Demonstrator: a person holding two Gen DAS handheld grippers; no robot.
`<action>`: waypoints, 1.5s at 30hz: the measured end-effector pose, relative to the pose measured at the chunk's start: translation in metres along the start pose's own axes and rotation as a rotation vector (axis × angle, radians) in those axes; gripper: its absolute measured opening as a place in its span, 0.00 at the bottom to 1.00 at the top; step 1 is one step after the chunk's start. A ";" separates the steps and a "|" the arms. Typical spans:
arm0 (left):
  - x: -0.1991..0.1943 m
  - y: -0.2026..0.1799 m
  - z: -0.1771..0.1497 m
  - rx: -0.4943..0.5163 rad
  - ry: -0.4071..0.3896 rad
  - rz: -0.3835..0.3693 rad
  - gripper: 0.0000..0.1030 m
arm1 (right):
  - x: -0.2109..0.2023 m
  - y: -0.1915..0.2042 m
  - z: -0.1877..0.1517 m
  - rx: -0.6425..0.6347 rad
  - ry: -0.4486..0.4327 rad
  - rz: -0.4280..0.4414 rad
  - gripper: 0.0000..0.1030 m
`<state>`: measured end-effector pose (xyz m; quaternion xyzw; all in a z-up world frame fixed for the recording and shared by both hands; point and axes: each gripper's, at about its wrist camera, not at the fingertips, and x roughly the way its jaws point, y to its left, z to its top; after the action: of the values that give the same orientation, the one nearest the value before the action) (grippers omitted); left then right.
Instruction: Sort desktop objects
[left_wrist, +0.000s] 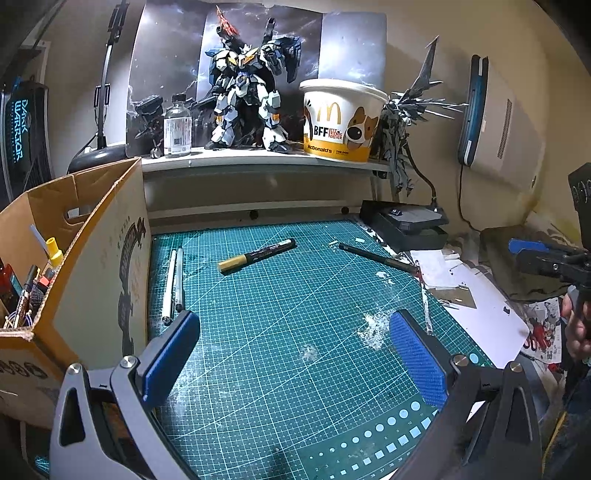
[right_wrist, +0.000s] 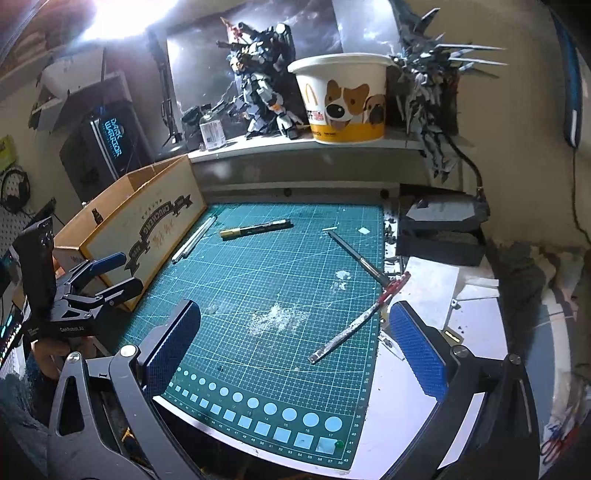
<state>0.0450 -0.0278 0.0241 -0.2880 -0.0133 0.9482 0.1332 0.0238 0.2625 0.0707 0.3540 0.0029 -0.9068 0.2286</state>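
A yellow-capped marker (left_wrist: 256, 255) lies loose mid-mat near the far edge of the green cutting mat (left_wrist: 280, 354), twin silver pens (left_wrist: 173, 280) against the cardboard box (left_wrist: 96, 236) where I judge they belong. I hold my left gripper (left_wrist: 295, 354) and right gripper (right_wrist: 295, 347) above the bench's near edge, jaws wide, empty.

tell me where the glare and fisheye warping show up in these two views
Right wrist view: a blown-out light flares across the top left corner, leaving the left wall dim. Left wrist view: no such hotspot, lighting fairly even. Both views: the fisheye bows the shelf edge and the cutting mat grid, with dark vignetted corners; each view's own gripper, left gripper and right gripper, looms large and open.
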 end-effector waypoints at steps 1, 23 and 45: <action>0.000 0.000 0.000 -0.001 0.000 0.001 1.00 | 0.001 0.000 0.000 -0.003 0.000 0.001 0.99; 0.016 0.001 -0.003 0.058 0.015 0.090 0.99 | 0.125 -0.034 0.030 -0.259 0.218 -0.065 0.46; 0.044 -0.013 0.007 0.105 0.069 0.118 0.99 | 0.213 -0.086 0.034 -0.137 0.421 0.041 0.13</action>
<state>0.0093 -0.0035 0.0078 -0.3135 0.0580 0.9433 0.0925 -0.1714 0.2455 -0.0544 0.5193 0.1051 -0.8058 0.2647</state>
